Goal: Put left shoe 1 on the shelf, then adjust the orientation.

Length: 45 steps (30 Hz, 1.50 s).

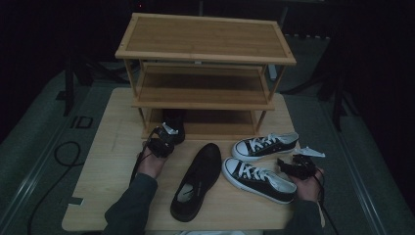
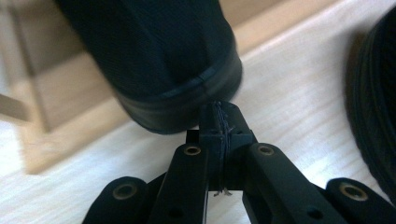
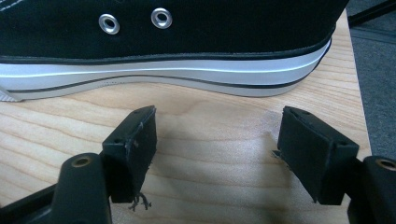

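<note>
left gripper (image 1: 165, 136) is at the front edge of the rack's (image 1: 205, 58) bottom shelf, held in the left hand (image 1: 149, 164). in the left gripper view its jaws are pressed together, tips touching the heel rim of a black shoe (image 2: 159, 60). whether any part of the shoe is pinched between them cannot be told; the pads look closed on each other. in the high view that shoe (image 1: 174, 125) sits at the shelf's left end, heel toward the person, partly on the shelf edge.

right gripper (image 1: 289, 166) is at the right side of the table (image 1: 98, 186), held in the right hand (image 1: 308, 183). in the right gripper view its jaws are spread wide, hovering low over bare wood, with the side of the near sneaker (image 3: 187, 42) just beyond the tips, not touching.

on the table: a second black shoe (image 1: 198, 178) lies in the centre, toe pointing toward the rack, opening toward the person. two black-and-white sneakers lie to its right, the near sneaker (image 1: 257, 178) just beside the right gripper, the far sneaker (image 1: 266, 144) behind it, nearer the rack. the two sneakers lie close, toes to the left.

rack's top and middle shelves carry nothing.
</note>
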{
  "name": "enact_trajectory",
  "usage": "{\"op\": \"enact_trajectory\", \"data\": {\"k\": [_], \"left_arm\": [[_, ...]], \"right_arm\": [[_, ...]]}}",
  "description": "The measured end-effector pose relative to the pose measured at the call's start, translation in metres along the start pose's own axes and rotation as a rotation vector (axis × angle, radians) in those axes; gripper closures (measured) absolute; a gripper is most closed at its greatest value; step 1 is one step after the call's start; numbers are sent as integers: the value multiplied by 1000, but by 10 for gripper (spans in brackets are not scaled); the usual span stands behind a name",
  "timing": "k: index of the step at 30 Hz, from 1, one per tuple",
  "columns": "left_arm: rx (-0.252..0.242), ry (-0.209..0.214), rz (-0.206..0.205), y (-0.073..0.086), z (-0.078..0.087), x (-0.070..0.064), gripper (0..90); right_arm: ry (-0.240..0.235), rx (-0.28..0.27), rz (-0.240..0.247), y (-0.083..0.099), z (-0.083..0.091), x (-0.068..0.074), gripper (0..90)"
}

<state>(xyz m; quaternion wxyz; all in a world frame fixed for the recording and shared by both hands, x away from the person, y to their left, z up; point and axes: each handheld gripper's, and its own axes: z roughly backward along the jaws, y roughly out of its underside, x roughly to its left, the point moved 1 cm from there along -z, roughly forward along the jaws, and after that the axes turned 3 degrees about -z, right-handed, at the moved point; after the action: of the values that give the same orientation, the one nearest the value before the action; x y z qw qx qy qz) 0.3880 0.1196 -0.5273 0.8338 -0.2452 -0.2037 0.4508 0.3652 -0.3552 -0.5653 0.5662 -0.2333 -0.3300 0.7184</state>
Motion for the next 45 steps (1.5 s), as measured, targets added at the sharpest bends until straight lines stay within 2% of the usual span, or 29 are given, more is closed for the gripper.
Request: {"op": "enact_trajectory", "data": {"k": [3,5,11,16,20,26,29,30,35,42,45], "left_arm": [[28,-1,3,3,-8,0,893],[24,14,27,3,-9,2,895],[38,-14,59,2,-10,10,895],[35,-18,54,1,-9,9,869],[1,28,50,2,0,8,802],[-32,68,50,4,13,6,679],[-34,73,47,4,16,5,650],[-46,102,37,5,25,2,626],[-76,169,30,5,45,0,599],[-93,251,-13,9,71,-8,586],[-97,270,-27,10,80,-11,586]], "right_arm": [[0,0,-1,0,0,0,280],[0,0,0,0,0,0,281],[2,0,-2,0,0,0,280],[3,0,-3,0,0,0,280],[3,0,-3,0,0,0,281],[3,0,-3,0,0,0,280],[3,0,-3,0,0,0,280],[3,1,-3,0,0,0,280],[2,0,-3,0,-1,0,278],[2,1,-2,0,0,0,278],[2,0,-3,0,-1,0,278]]}}
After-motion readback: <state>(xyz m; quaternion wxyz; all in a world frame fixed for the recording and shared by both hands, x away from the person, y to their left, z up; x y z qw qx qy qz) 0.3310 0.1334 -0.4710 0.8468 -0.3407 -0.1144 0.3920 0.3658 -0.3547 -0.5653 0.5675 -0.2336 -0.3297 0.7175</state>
